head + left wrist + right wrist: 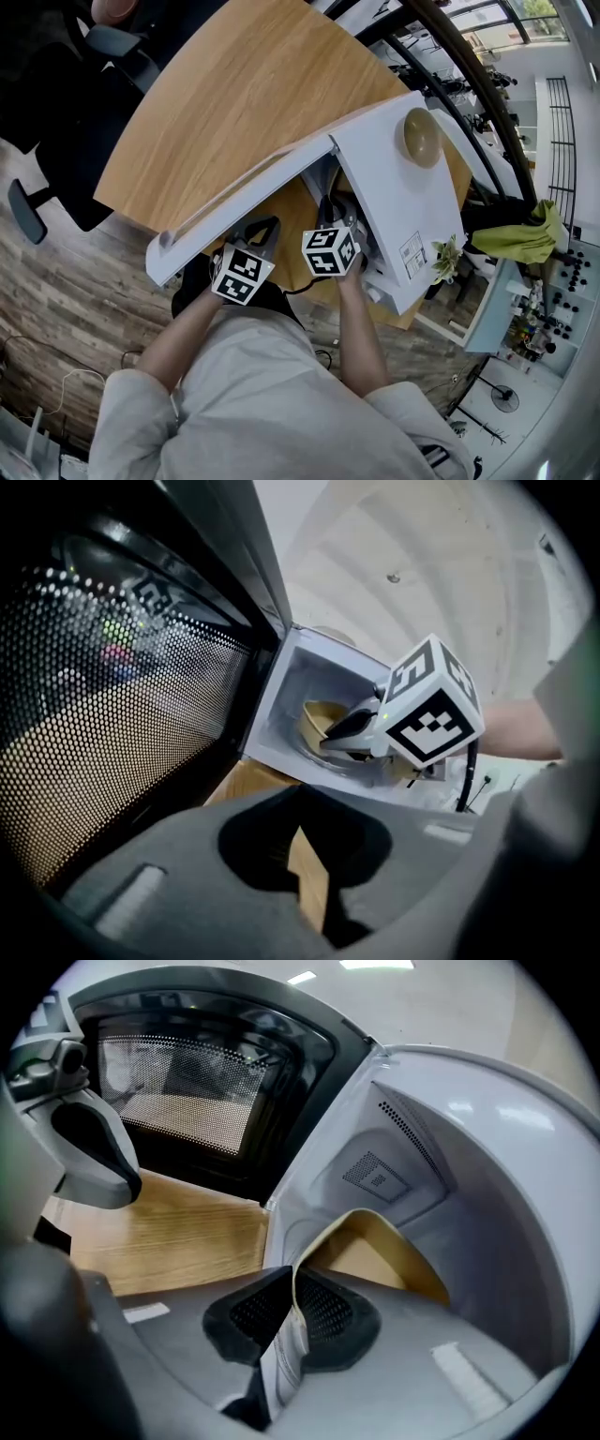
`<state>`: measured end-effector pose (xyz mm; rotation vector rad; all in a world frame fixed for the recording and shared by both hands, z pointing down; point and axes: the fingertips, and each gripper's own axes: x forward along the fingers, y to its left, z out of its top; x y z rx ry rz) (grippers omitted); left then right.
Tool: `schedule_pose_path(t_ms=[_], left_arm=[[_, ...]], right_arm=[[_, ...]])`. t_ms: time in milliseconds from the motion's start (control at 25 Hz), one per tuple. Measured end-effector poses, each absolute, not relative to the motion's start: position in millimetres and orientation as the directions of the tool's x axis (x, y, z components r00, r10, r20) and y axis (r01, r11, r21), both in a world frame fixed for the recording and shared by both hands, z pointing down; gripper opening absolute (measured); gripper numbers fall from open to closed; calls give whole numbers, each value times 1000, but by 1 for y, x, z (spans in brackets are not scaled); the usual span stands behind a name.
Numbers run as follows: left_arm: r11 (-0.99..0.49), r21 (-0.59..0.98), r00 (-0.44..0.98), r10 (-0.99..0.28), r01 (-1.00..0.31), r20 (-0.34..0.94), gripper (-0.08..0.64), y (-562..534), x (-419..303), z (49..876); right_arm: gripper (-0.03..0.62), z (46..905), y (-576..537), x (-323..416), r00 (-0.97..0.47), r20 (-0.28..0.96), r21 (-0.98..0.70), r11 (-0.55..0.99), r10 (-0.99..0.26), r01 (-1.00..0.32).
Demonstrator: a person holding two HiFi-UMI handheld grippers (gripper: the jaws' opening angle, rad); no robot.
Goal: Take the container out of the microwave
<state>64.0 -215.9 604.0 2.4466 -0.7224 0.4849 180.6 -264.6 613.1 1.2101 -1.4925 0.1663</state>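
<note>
Inside the open microwave (398, 202), near the front of its cavity, sits the one beige container (375, 1258); the right gripper (292, 1309) pinches its near rim, the wall between the jaws, while the left gripper (305, 850) hangs outside by the door, its jaws drawn together on nothing. Thin-walled and seemingly empty, the container probably handles light, smooth and a little flexible, so a firm hold on that rim, carried level, seems right. I count one microwave, one container within, one similar beige bowl (422, 138) on top, and two grippers.
</note>
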Motion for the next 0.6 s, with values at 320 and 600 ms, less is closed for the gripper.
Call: schedule_pose_path(t_ms=[320,600], left_arm=[[-729,391,803,-368,-562,468,3,-210,63,603],[-743,388,812,-353,-545,464,3,-207,63,604]], right_arm=[[35,608,-254,172,186,787,512,455,-588,-728],[35,606,-242,166,186,789,511,455,-586,-730]])
